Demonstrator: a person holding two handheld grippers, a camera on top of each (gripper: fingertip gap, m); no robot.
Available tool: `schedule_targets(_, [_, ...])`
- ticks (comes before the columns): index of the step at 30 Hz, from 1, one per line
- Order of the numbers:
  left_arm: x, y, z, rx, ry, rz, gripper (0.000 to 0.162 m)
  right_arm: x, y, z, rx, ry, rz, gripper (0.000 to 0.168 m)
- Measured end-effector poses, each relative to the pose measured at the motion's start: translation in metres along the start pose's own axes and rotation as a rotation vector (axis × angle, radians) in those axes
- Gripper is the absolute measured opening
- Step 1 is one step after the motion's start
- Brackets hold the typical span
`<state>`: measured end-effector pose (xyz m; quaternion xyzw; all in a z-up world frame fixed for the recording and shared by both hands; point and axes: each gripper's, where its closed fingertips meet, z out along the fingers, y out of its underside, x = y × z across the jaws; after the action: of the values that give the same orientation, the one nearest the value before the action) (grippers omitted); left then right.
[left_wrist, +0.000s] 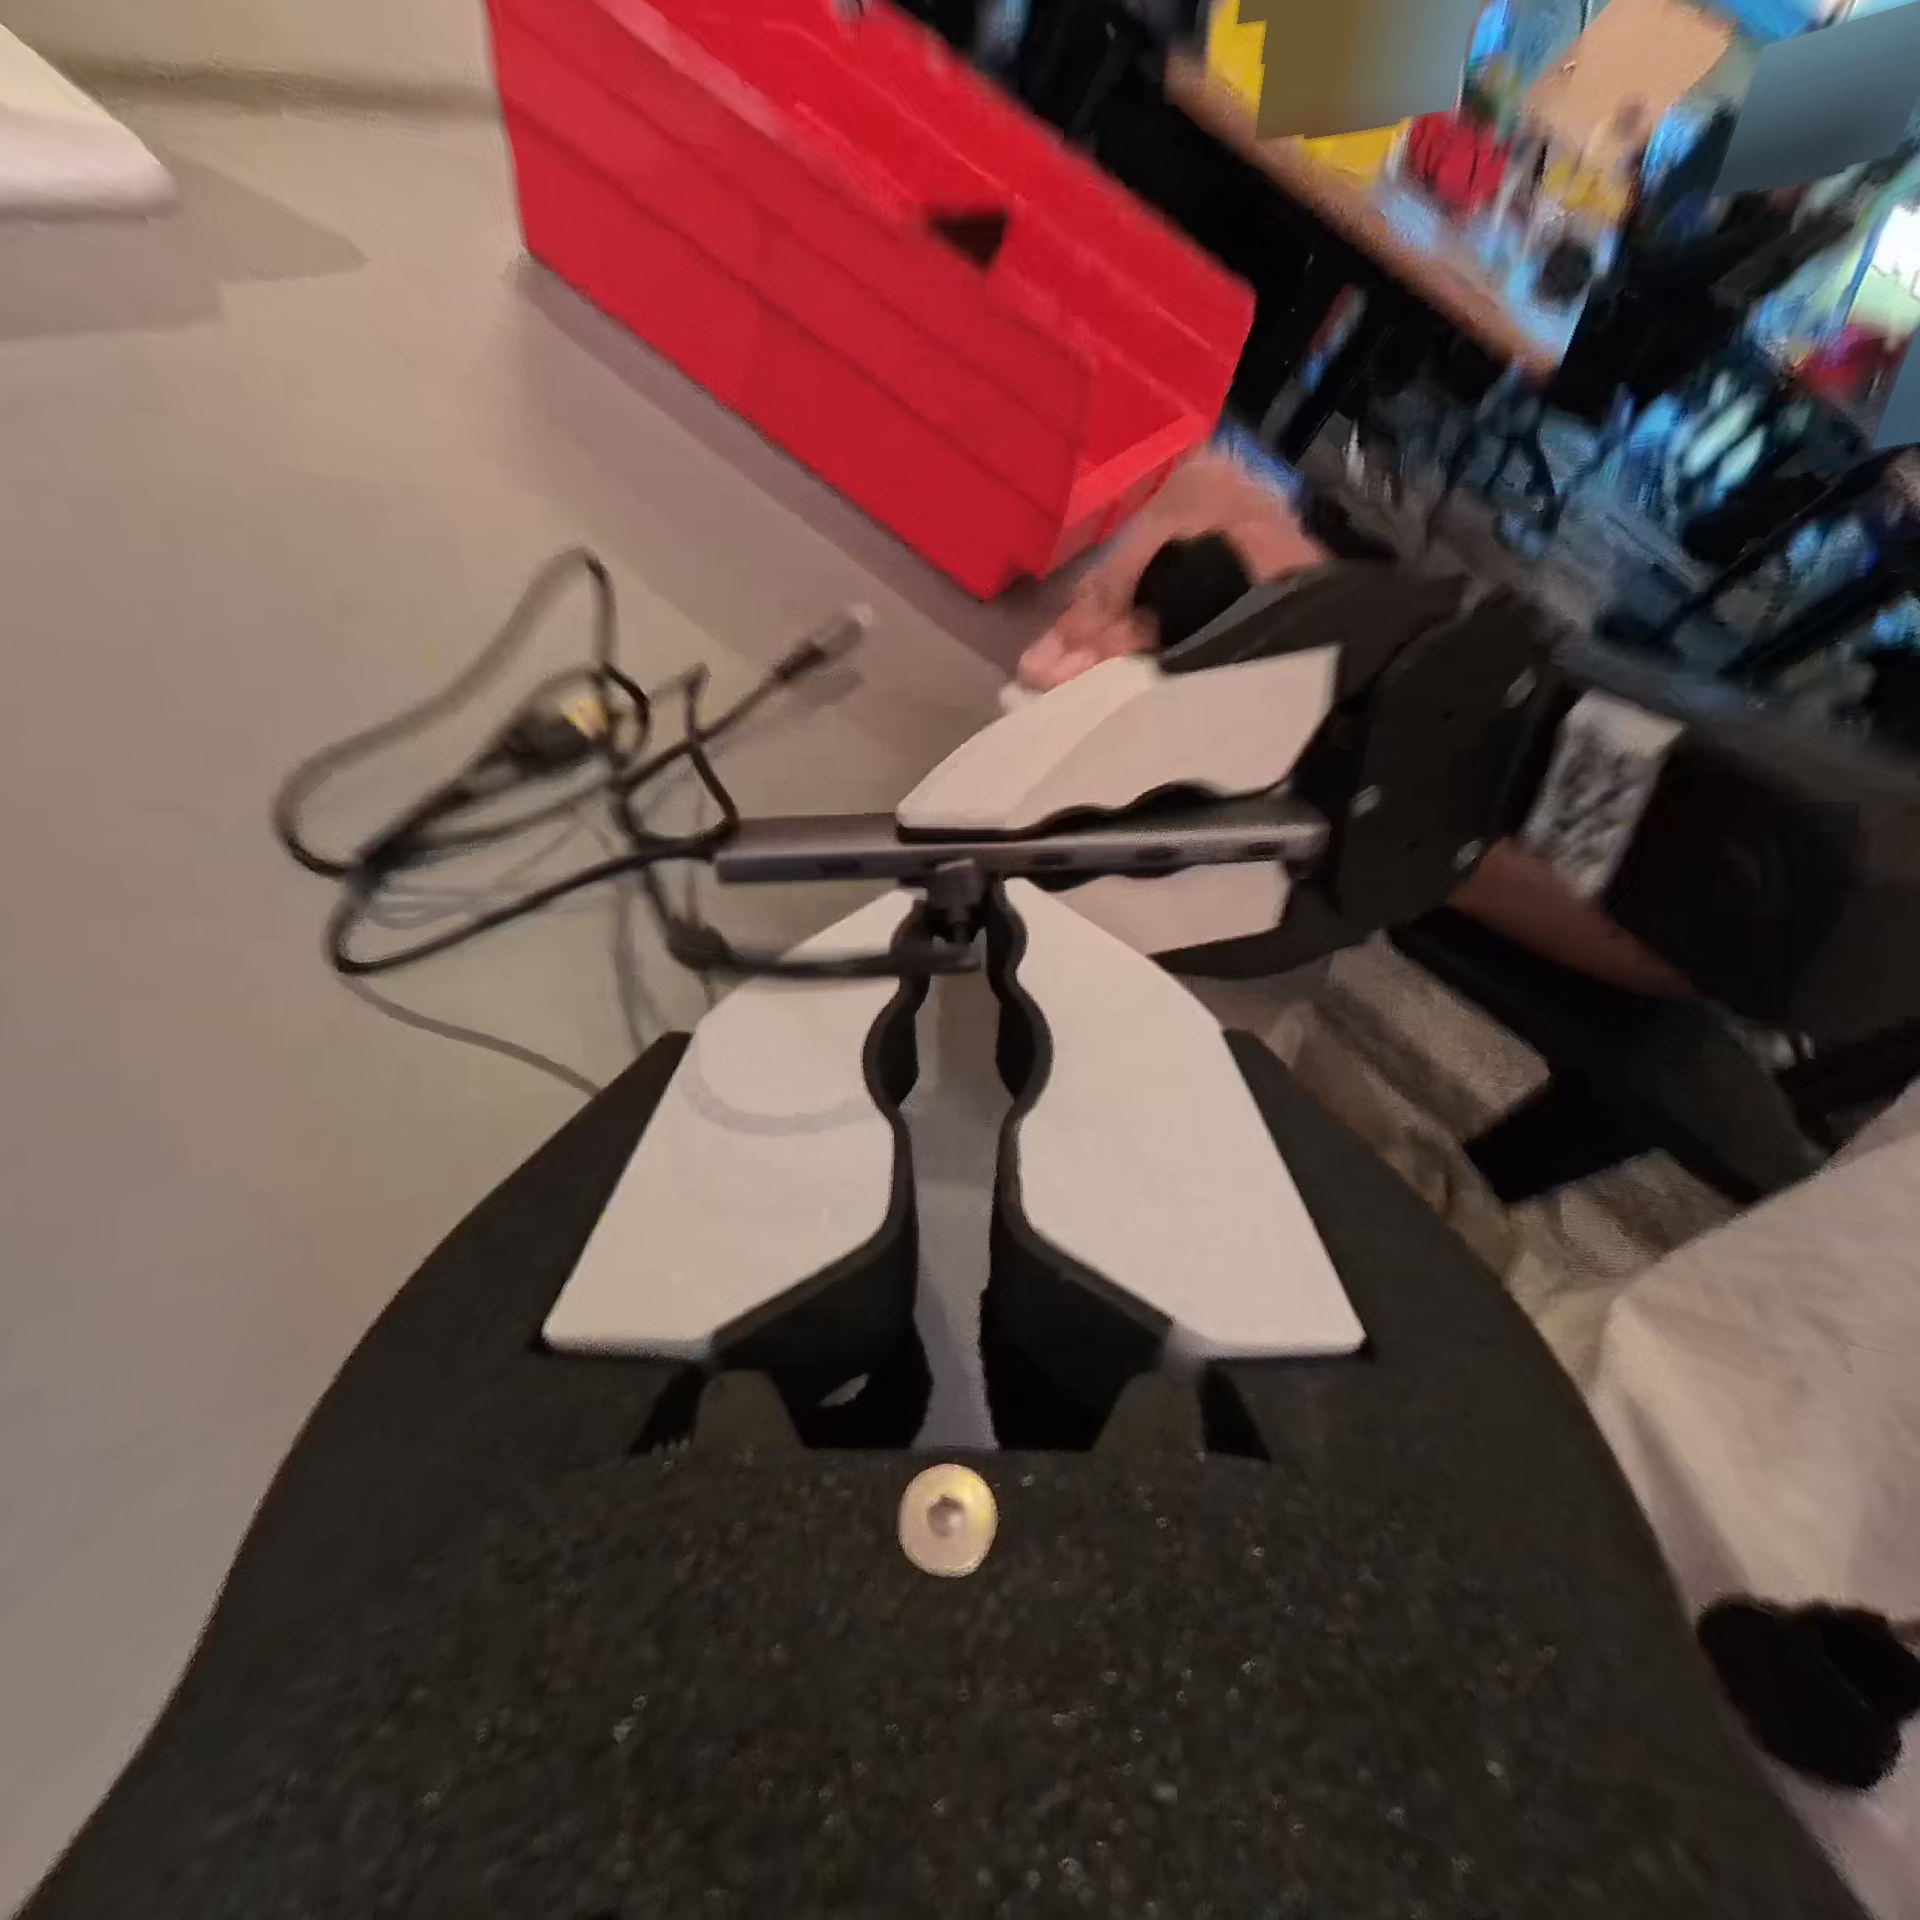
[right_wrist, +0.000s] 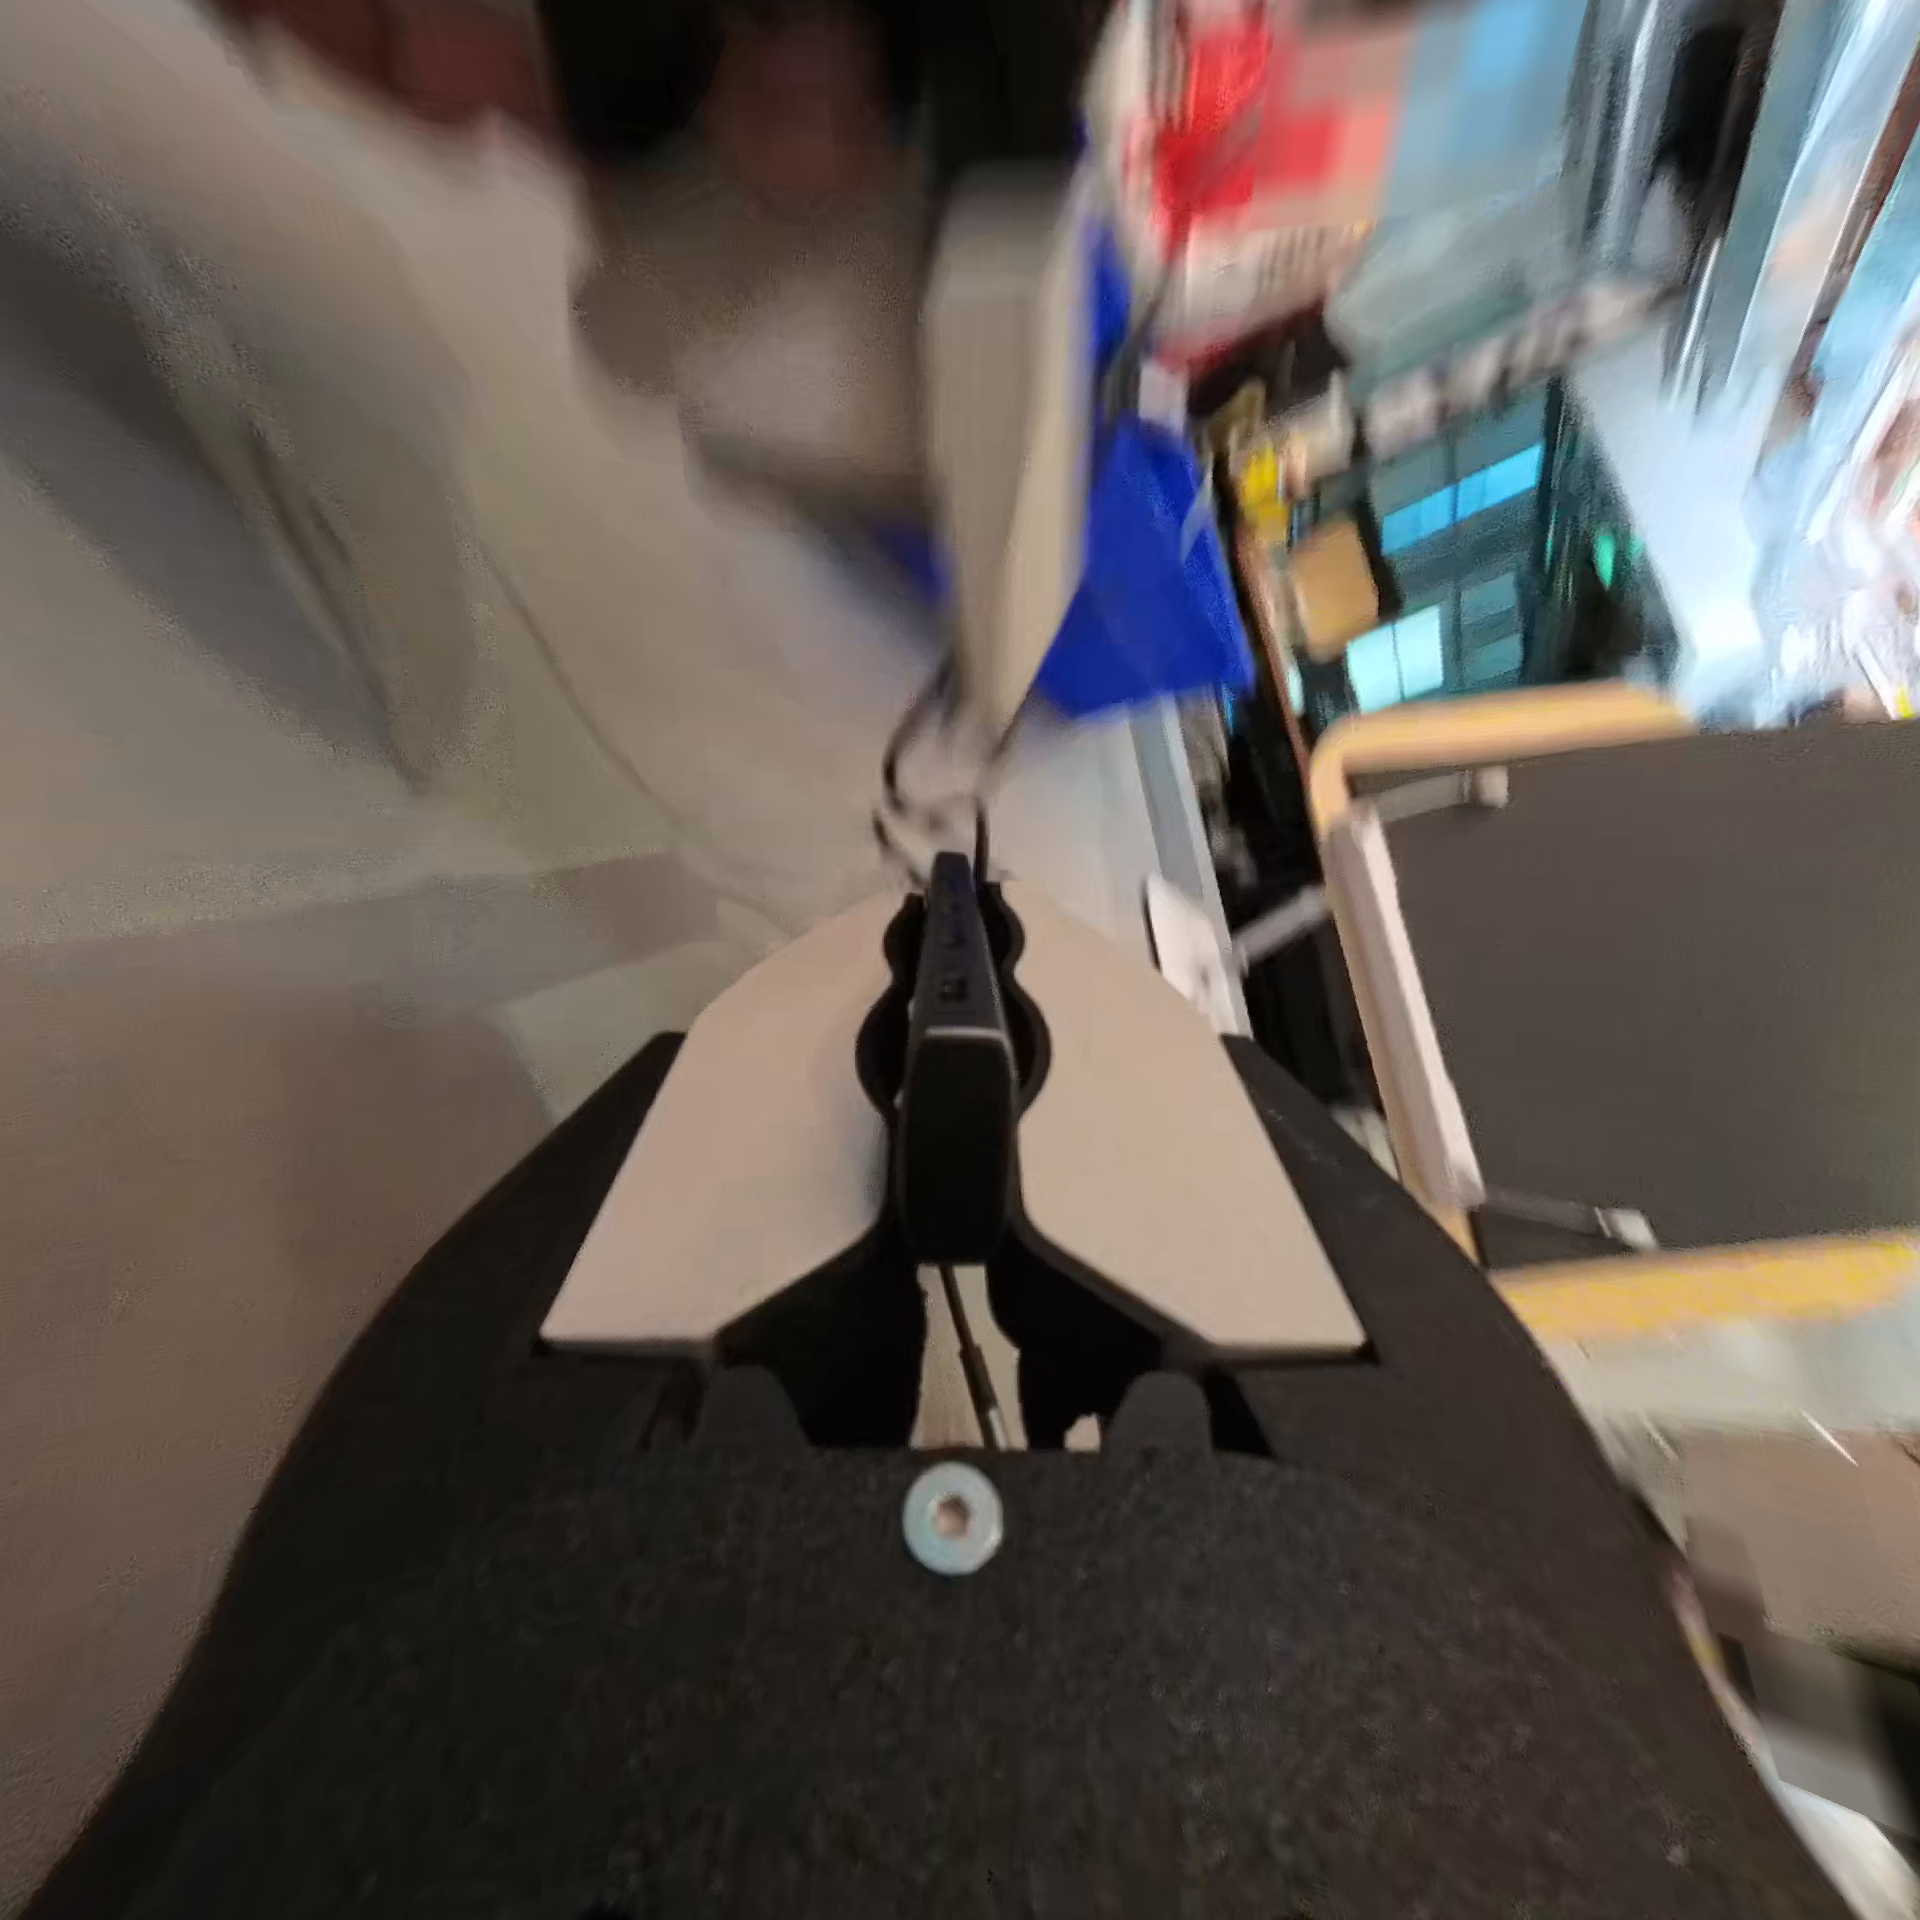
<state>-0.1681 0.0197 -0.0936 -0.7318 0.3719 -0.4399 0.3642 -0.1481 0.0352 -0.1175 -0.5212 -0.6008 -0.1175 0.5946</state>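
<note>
The right tongs (right_wrist: 951, 904) clamp a slim grey hub (left_wrist: 1023, 844), a flat bar with ports along its edge. In the left wrist view the hub lies crosswise, its long axis running left to right straight across the line of the left tongs (left_wrist: 951, 925), and the right tongs (left_wrist: 1101, 831) come in from the right to pinch it flat, one finger above and one below.

The left tongs are closed down narrow on a small black plug (left_wrist: 951, 899) at their tips. The plug sits just beneath the hub's near long edge, touching it or nearly so; blur hides whether it is seated.

A black cable (left_wrist: 499, 748) trails from the plug and from the hub's left end in loose loops over the pale tabletop (left_wrist: 208, 623). A red bin (left_wrist: 831, 270) stands well behind.
</note>
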Motion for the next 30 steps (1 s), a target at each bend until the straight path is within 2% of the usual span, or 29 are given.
schedule_targets(1, [-0.006,-0.016,-0.014,0.062,-0.023,0.008,0.010,0.002,0.028,0.001,-0.109,0.011,-0.023,0.011])
schedule_targets(2, [-0.014,-0.028,-0.028,0.085,-0.059,0.030,0.010,0.008,0.045,-0.003,-0.125,0.033,0.026,0.011])
schedule_targets(4, [-0.024,-0.028,-0.039,0.055,-0.106,0.064,0.010,0.030,0.021,-0.017,-0.005,0.090,0.168,0.011])
schedule_targets(5, [-0.026,-0.019,-0.035,0.030,-0.095,0.050,0.010,0.035,0.011,-0.017,0.003,0.115,0.146,0.012])
schedule_targets(8, [-0.021,0.012,-0.015,-0.070,0.002,-0.034,0.010,0.029,0.016,-0.011,-0.026,0.099,0.127,0.011])
schedule_targets(12, [-0.024,0.044,0.001,-0.215,-0.007,-0.059,0.010,0.031,0.030,-0.012,-0.038,0.091,0.181,0.011])
schedule_targets(19, [-0.011,0.069,0.016,-0.332,0.032,-0.057,0.011,0.026,0.021,-0.012,0.012,0.061,0.238,0.011])
schedule_targets(21, [-0.009,0.079,0.019,-0.387,0.025,-0.046,0.019,0.022,0.018,-0.011,0.025,0.044,0.251,0.010])
schedule_targets(27, [-0.007,0.073,0.005,-0.354,-0.034,-0.006,0.036,0.032,0.017,-0.016,0.059,0.032,0.343,0.010])
schedule_targets(30, [-0.007,0.075,-0.011,-0.323,-0.083,0.019,0.041,0.064,0.013,-0.025,0.100,0.018,0.503,0.010])
